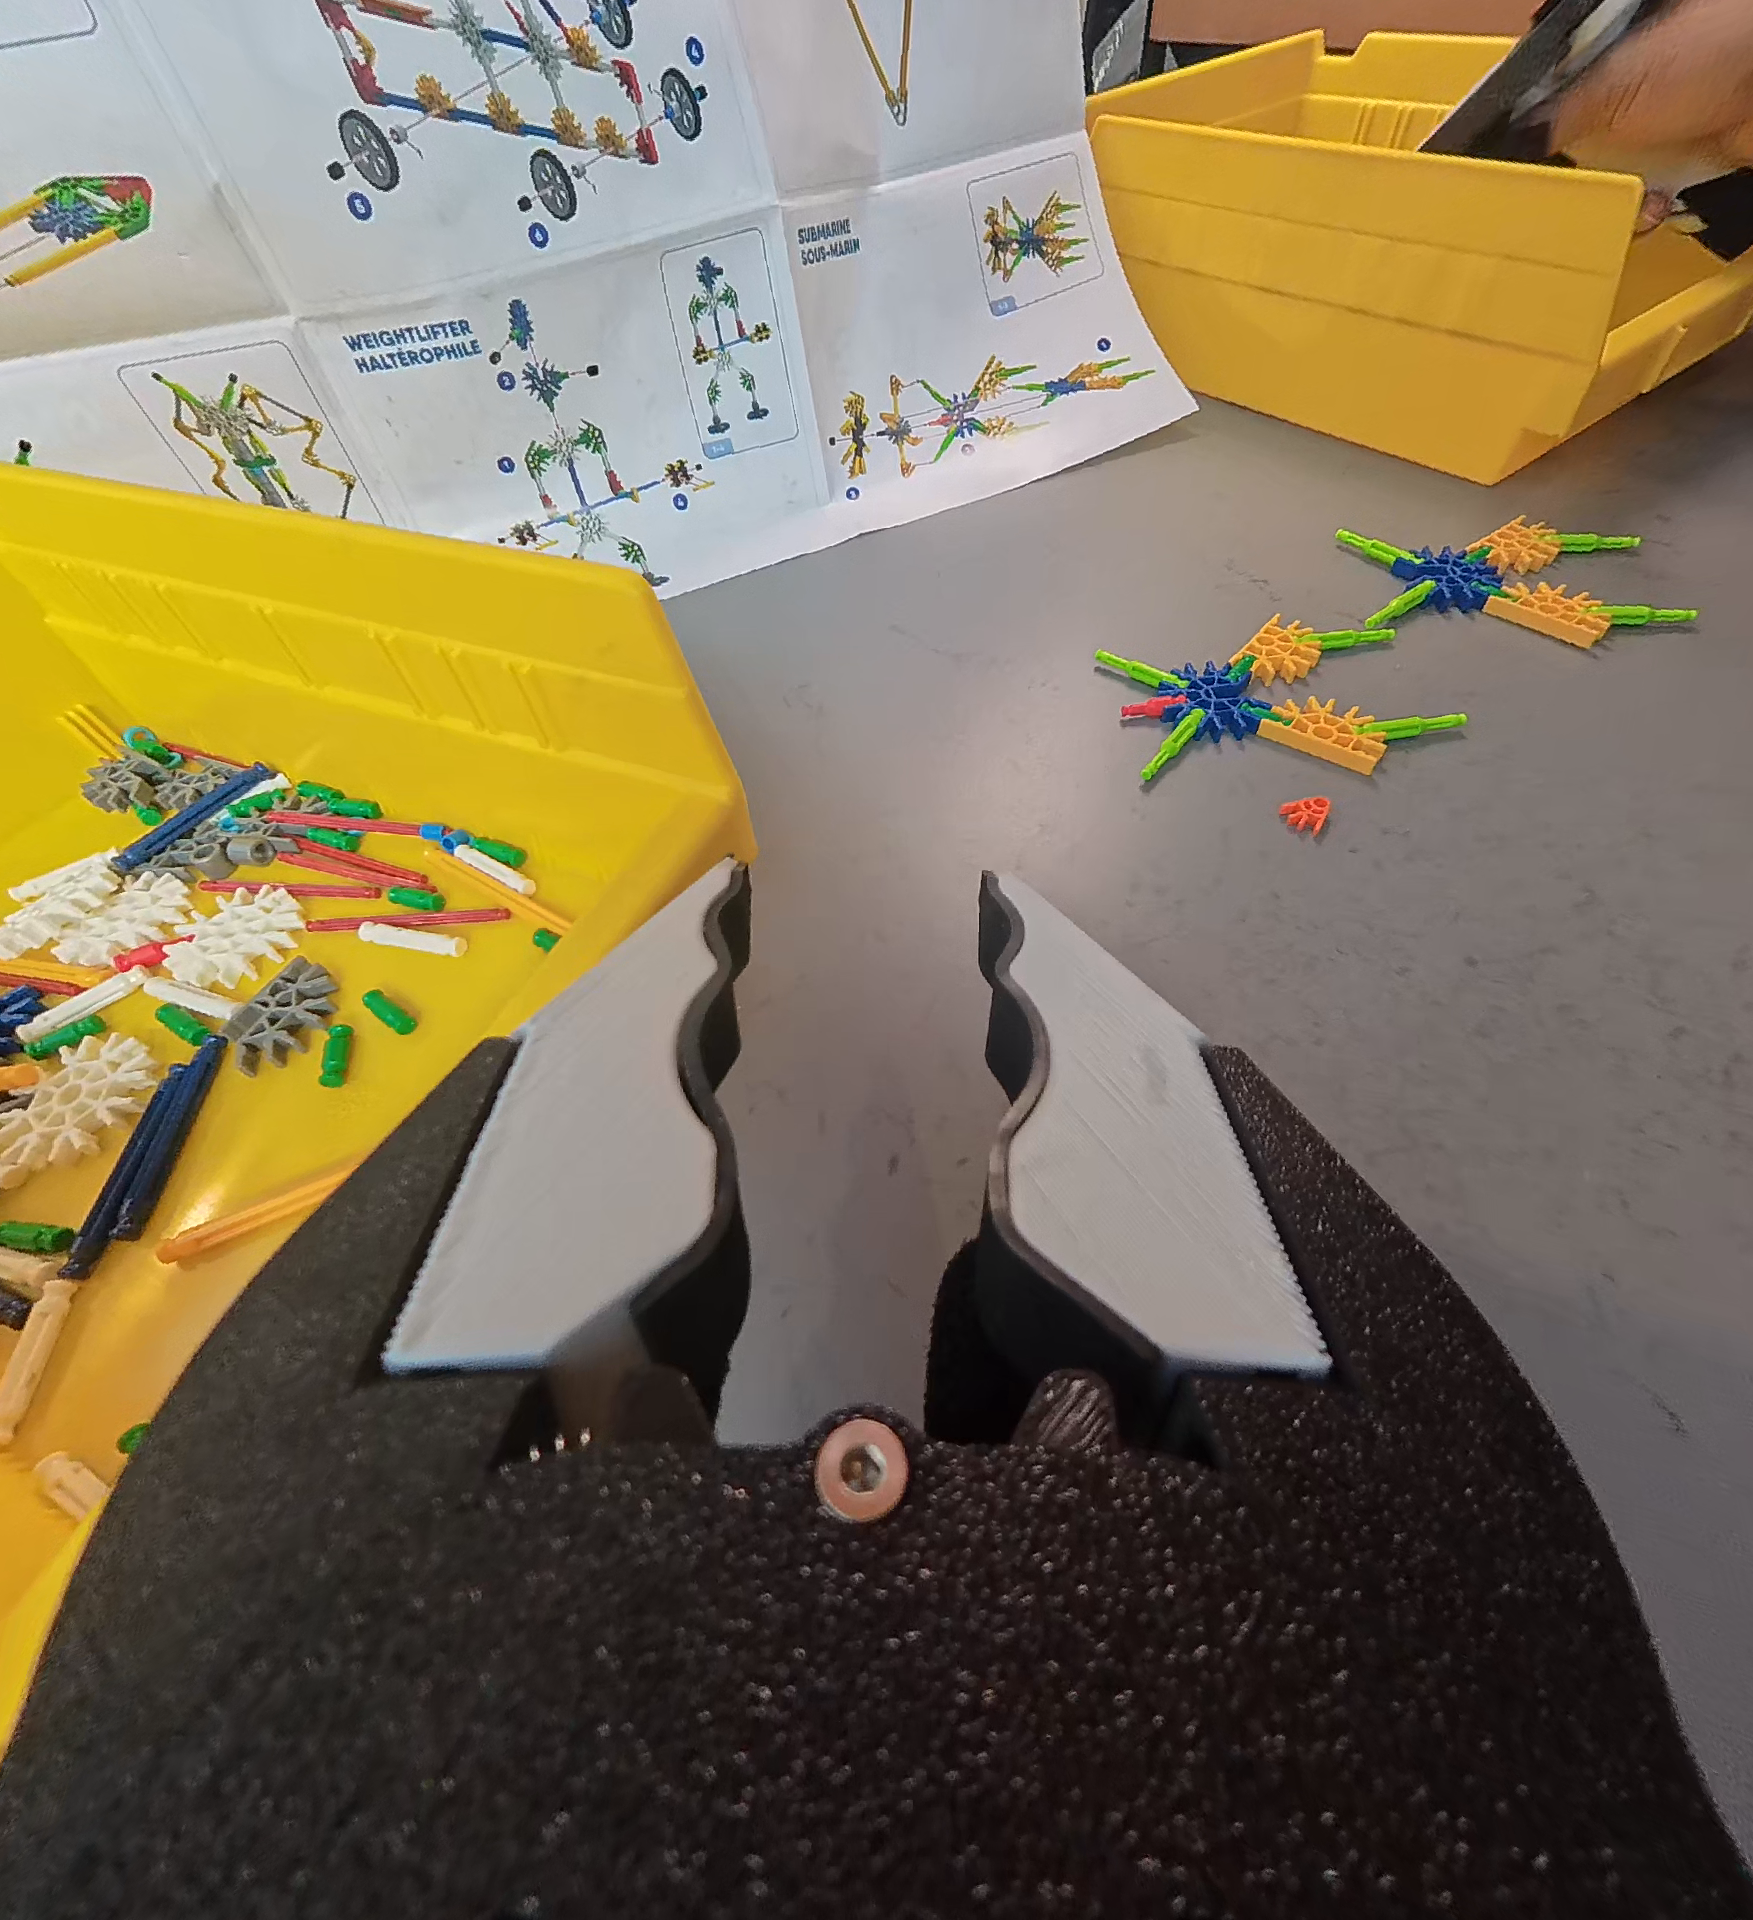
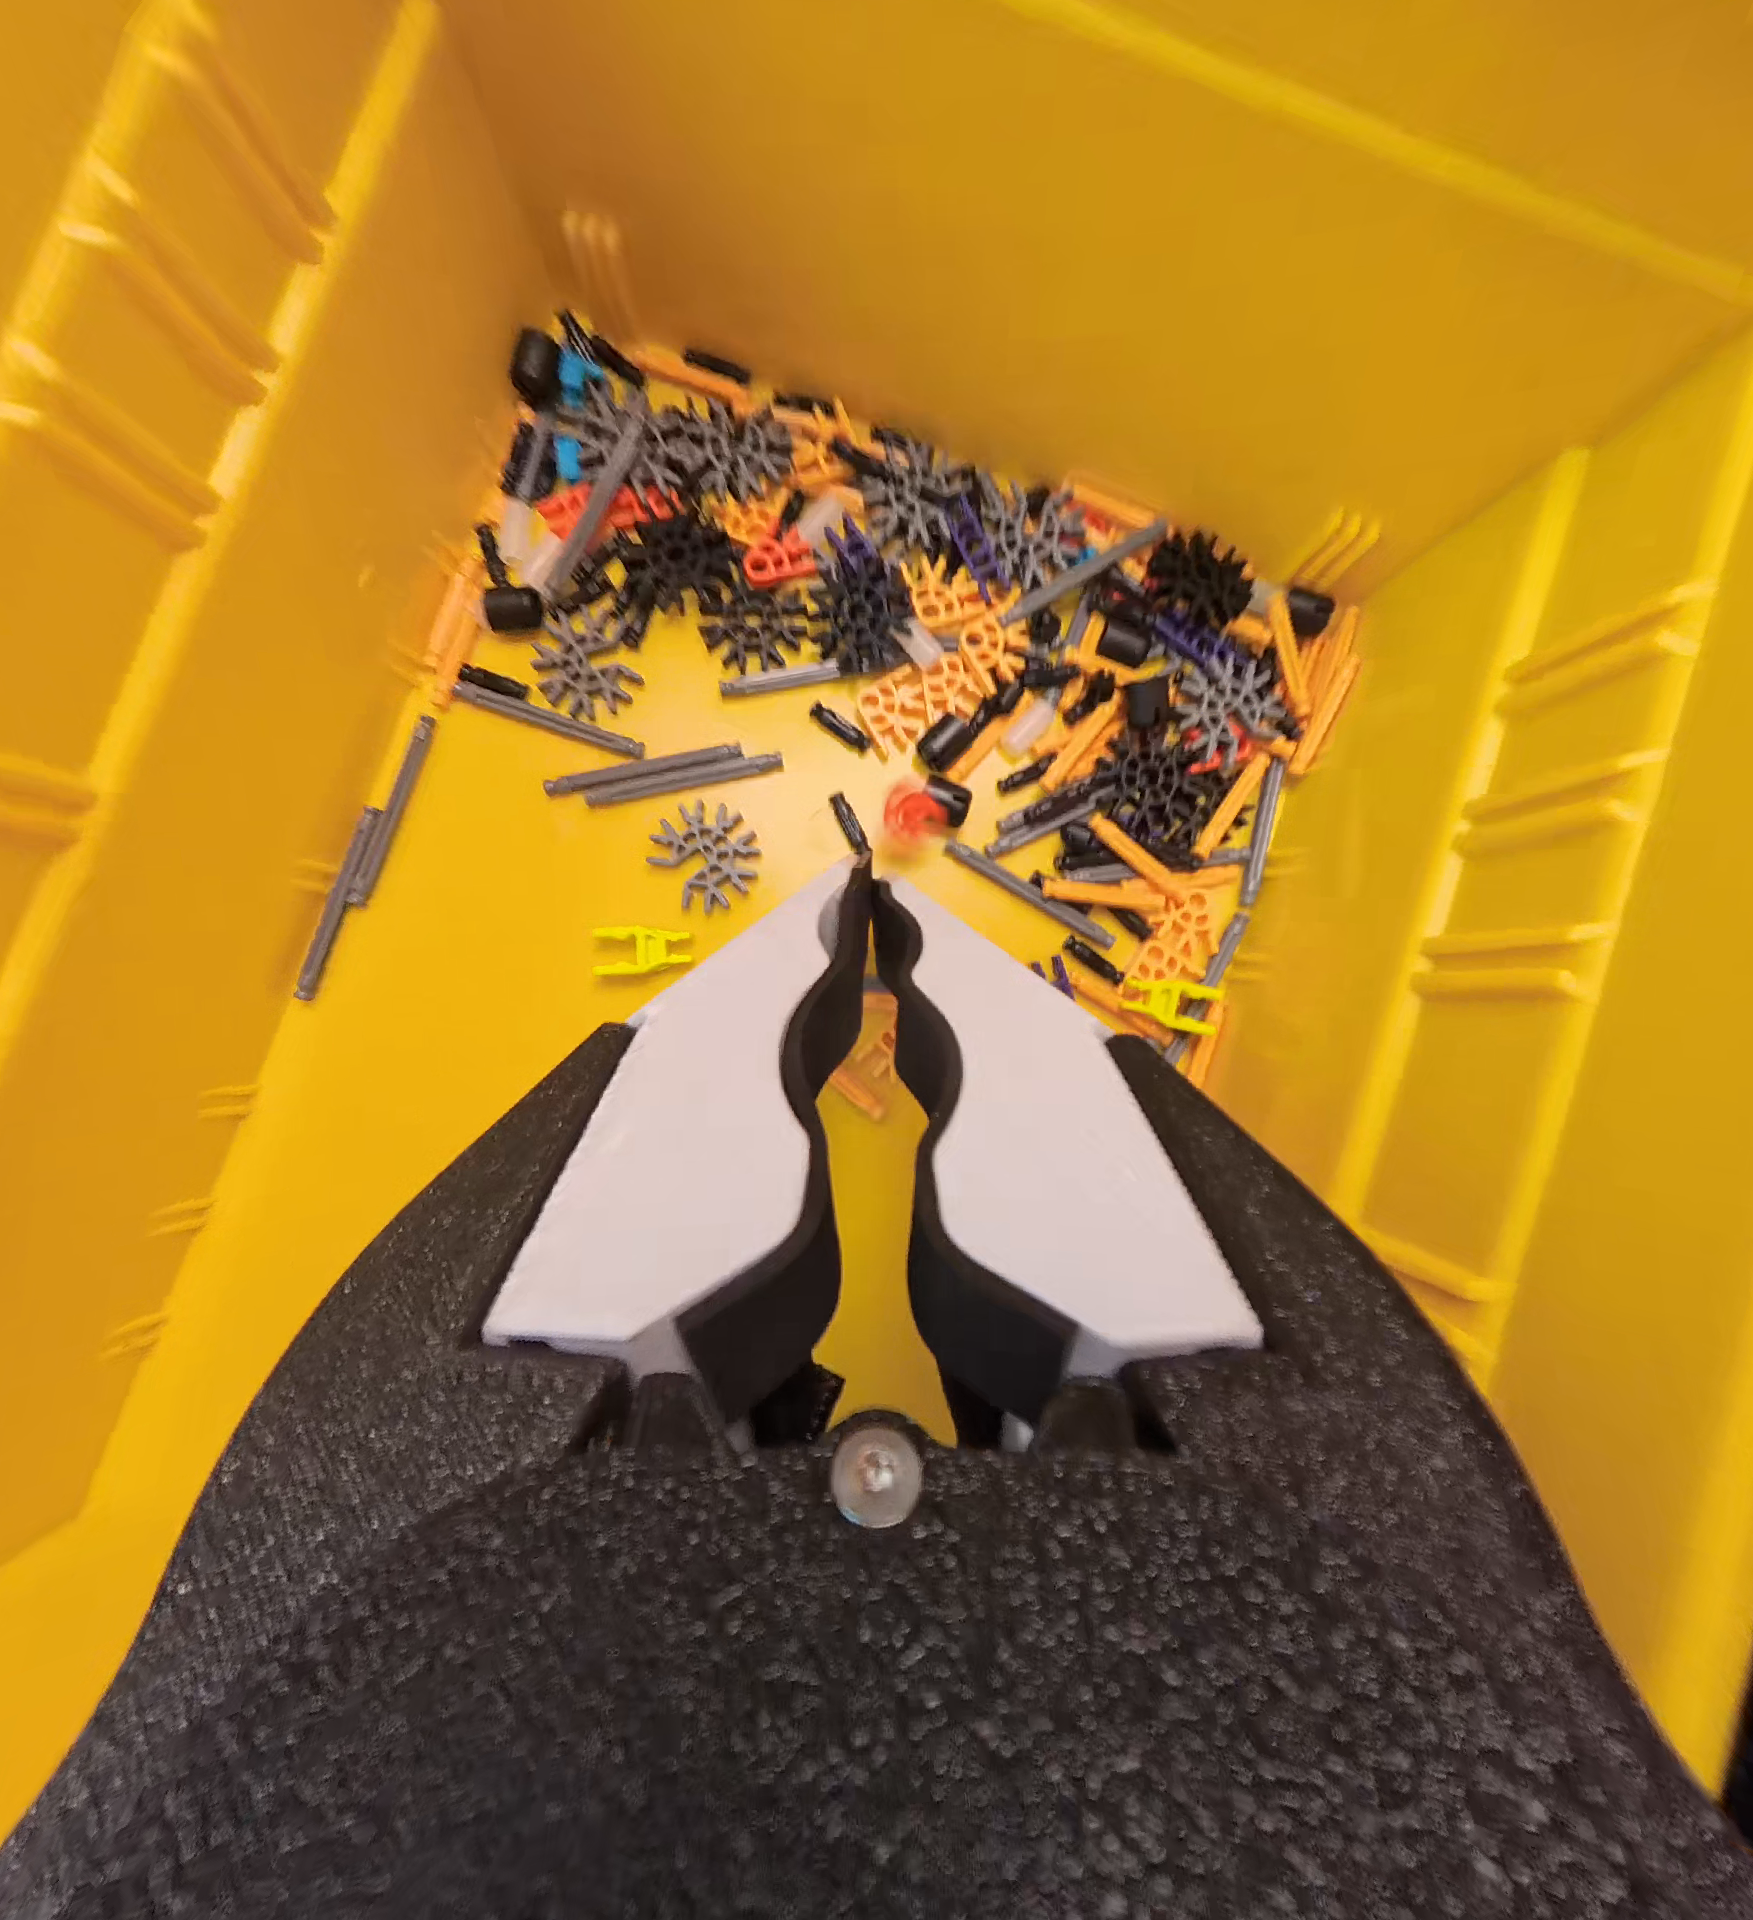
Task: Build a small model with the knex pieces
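Yellow plastic, smooth with ribbed walls, makes the deep bin [image 2: 228, 623] around the right gripper [image 2: 867, 883], whose wavy black-lined tips are pressed together on a small black rod [image 2: 848, 823]; the rod's long axis runs forward, pointing out past the tips and a little left, above the bin floor and just in front of the pile of grey, black and orange parts [image 2: 1007, 644]. Outside that bin, over the grey table [image 1: 1267, 1039], the left gripper [image 1: 864, 914] is spread and holds nothing, beside a second yellow bin [image 1: 436, 675] of rods and snowflake-shaped connectors, with two flat star-like assemblies [image 1: 1267, 696] lying farther to its right.
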The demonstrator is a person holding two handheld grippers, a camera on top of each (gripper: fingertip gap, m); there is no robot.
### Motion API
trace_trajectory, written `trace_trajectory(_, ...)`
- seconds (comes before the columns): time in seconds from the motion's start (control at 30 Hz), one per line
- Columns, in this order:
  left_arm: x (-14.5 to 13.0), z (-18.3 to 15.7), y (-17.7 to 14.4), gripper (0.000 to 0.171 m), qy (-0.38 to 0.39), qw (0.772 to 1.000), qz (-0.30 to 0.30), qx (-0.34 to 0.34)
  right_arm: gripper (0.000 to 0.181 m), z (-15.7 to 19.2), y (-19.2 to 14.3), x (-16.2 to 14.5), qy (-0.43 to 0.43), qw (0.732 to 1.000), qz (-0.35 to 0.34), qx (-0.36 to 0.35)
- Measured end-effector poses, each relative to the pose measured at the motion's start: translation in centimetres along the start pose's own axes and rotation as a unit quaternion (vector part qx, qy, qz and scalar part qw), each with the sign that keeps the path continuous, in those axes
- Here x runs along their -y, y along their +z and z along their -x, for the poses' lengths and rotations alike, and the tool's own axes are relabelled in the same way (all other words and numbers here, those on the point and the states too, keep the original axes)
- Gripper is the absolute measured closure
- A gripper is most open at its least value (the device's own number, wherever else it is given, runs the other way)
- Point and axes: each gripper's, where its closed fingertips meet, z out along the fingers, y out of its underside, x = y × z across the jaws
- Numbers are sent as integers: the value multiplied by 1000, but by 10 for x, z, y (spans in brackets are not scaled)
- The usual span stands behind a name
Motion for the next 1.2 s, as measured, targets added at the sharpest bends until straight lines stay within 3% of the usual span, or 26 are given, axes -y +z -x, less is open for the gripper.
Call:
trace_trajectory(0.07,0,0,0,128,0,1000,-1,1,181,10,-25,24,-10,997,-77,0)
trace_trajectory(0.17,0,1,0,128,-3,1000,0,0,181,65,-76,49,-64,983,-163,52)
trace_trajectory(0.27,-1,-1,1,128,-1,1000,2,-2,181,138,-118,43,-147,967,-186,90)
trace_trajectory(0.37,-2,-4,2,128,1,1000,4,-7,181,166,-130,33,-200,962,-176,63)
trace_trajectory(0.57,-2,-5,1,128,7,1000,5,-6,181,100,-108,60,-105,976,-191,14)
trace_trajectory(0.77,-8,0,5,128,-1,1000,15,0,175,41,-31,71,-44,988,-145,13)
trace_trajectory(0.97,-15,4,9,128,-2,1000,28,4,167,20,33,63,-17,996,-76,33)
trace_trajectory(1.2,-18,6,11,128,-6,999,33,4,171,16,54,52,-15,999,-19,27)
